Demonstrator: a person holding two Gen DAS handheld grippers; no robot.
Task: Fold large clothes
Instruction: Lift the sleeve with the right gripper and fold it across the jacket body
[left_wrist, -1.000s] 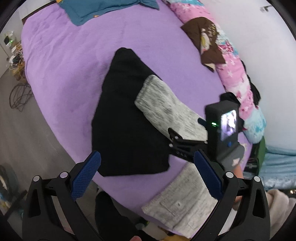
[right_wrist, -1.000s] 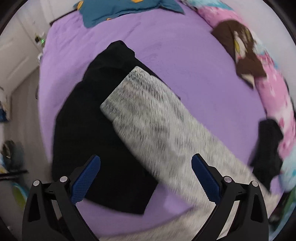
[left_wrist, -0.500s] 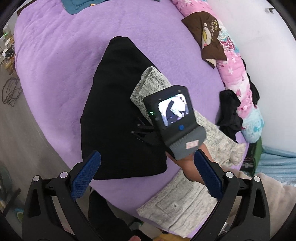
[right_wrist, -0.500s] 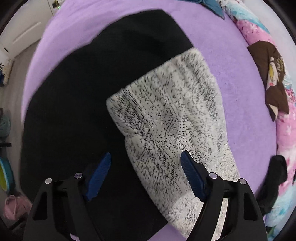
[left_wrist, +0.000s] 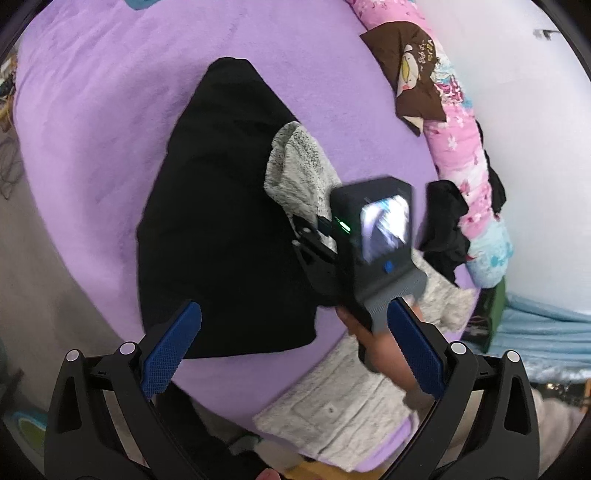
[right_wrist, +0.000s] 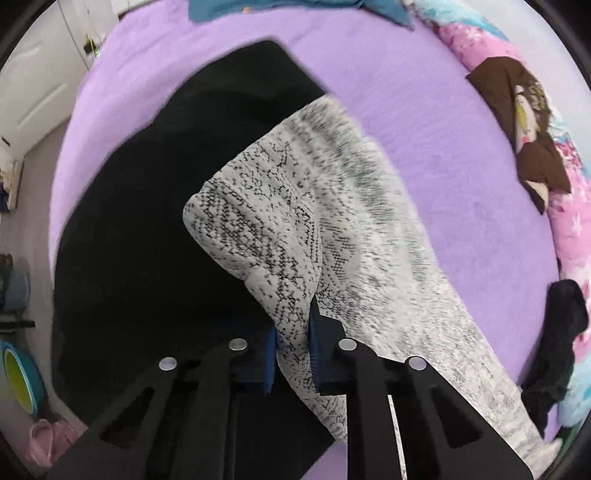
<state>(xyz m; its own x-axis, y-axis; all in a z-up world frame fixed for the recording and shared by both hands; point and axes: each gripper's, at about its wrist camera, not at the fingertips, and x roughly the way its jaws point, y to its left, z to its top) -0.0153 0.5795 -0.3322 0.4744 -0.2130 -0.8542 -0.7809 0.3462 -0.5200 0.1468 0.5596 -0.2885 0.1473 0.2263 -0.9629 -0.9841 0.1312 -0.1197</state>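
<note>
A grey knit garment (right_wrist: 354, 236) lies across a purple bed (right_wrist: 443, 147), partly over a black garment (right_wrist: 155, 236). My right gripper (right_wrist: 293, 354) is shut on the near left edge of the grey garment's end and lifts it into a fold. In the left wrist view the right gripper's body (left_wrist: 373, 243) sits over the grey garment (left_wrist: 299, 173), beside the black garment (left_wrist: 221, 221). My left gripper (left_wrist: 291, 350) is open and empty, held above the bed's near edge.
A pink floral bolster (left_wrist: 461, 147) with a brown printed cloth (left_wrist: 417, 70) lies along the wall. A small black cloth (right_wrist: 561, 332) lies at the bed's right edge. A teal cloth (right_wrist: 295, 7) lies at the far end. Floor items (right_wrist: 18, 384) sit at left.
My right gripper moved down to the grey garment's end, closed on its edge and raised it. My left gripper stayed open, its view shifting slightly.
</note>
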